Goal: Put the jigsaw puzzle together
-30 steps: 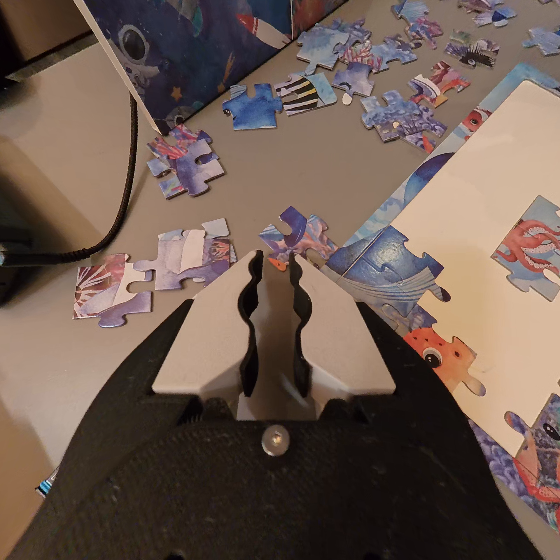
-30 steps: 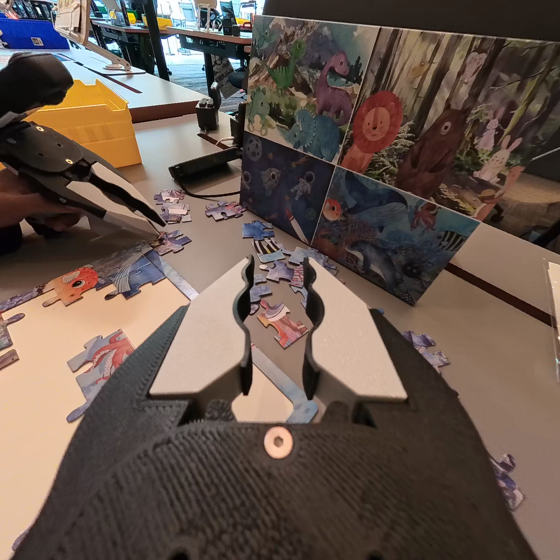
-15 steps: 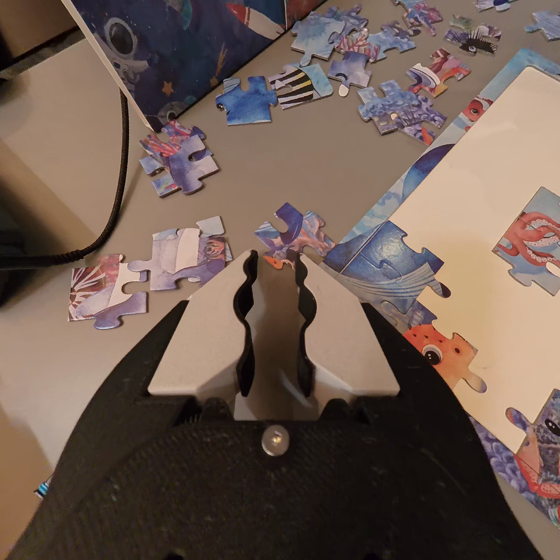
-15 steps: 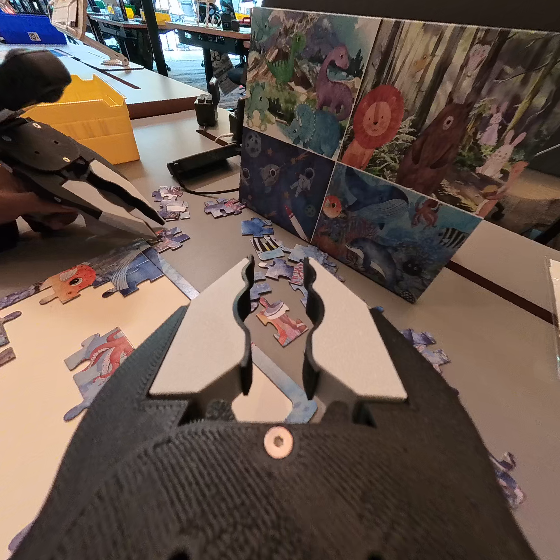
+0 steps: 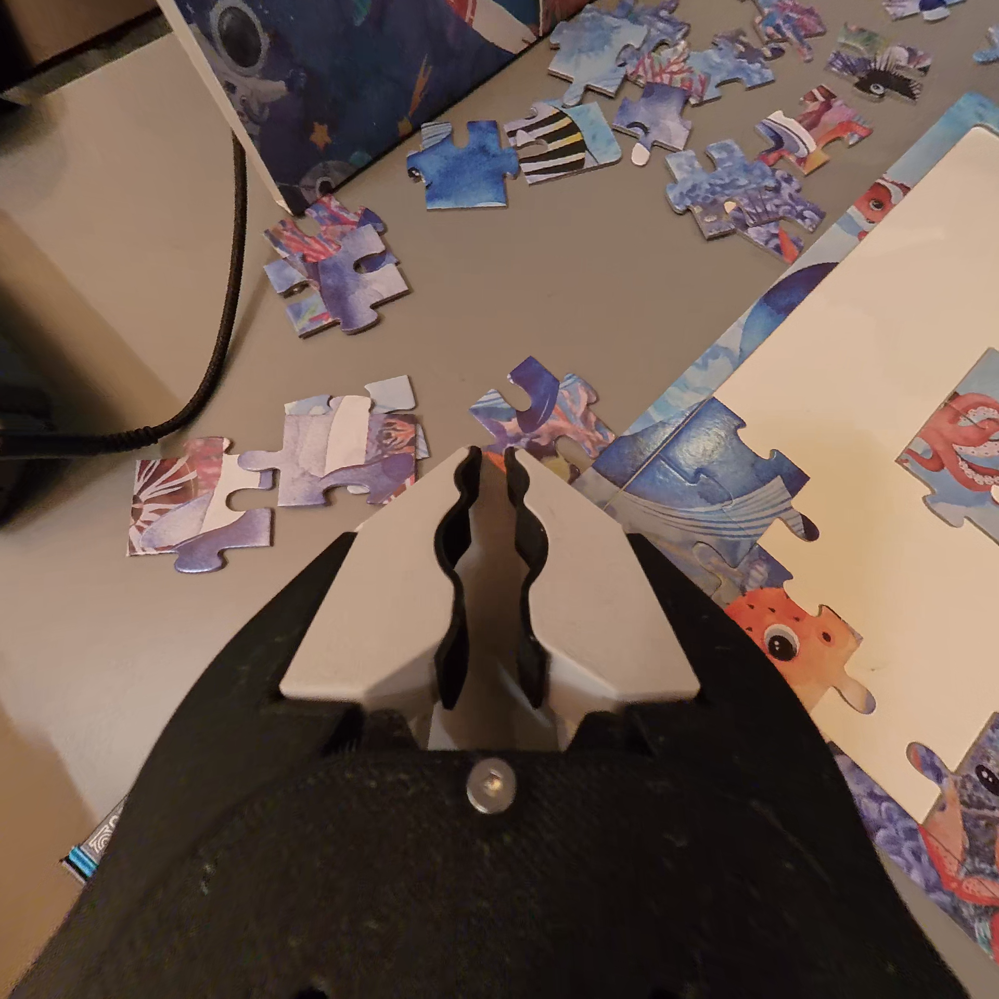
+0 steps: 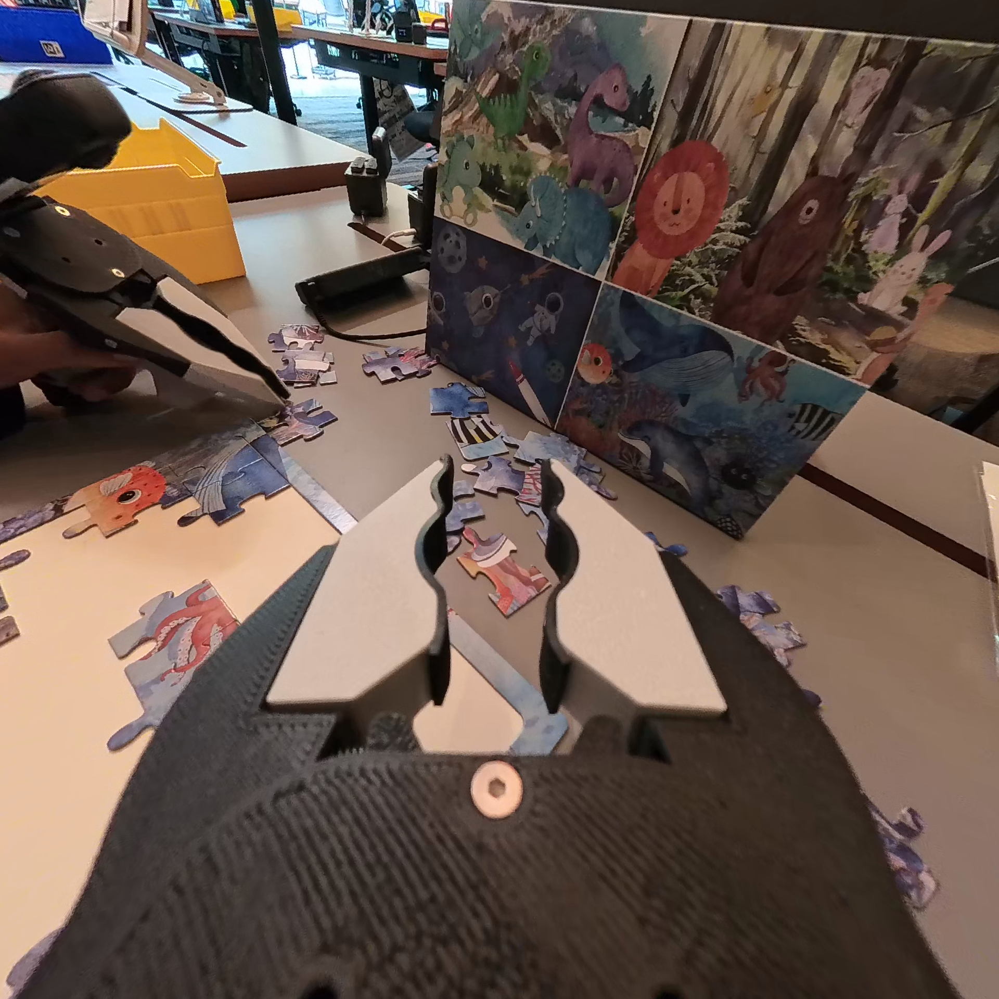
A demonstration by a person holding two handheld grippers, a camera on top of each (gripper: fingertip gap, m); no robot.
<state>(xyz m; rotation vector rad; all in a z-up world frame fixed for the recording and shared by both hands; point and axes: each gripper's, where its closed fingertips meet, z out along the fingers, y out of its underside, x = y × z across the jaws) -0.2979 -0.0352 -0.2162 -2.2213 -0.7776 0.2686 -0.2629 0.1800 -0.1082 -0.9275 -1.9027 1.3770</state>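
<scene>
Puzzle pieces lie loose on my grey worktop [image 5: 540, 302]. In the left wrist view I count roughly a dozen loose ones, some overlapping, so the tally is rough. Two claws are in play. My left claw [image 5: 493, 457] has its tips nearly together, a narrow gap between them, right at the near edge of one blue-and-coral piece [image 5: 540, 419]; whether it pinches that piece I cannot tell. Just right of it sits the puzzle tray [image 5: 843, 346], holding a whale section and an orange fish. My right claw [image 6: 496, 475] hangs released above a red-and-orange piece [image 6: 500, 575].
</scene>
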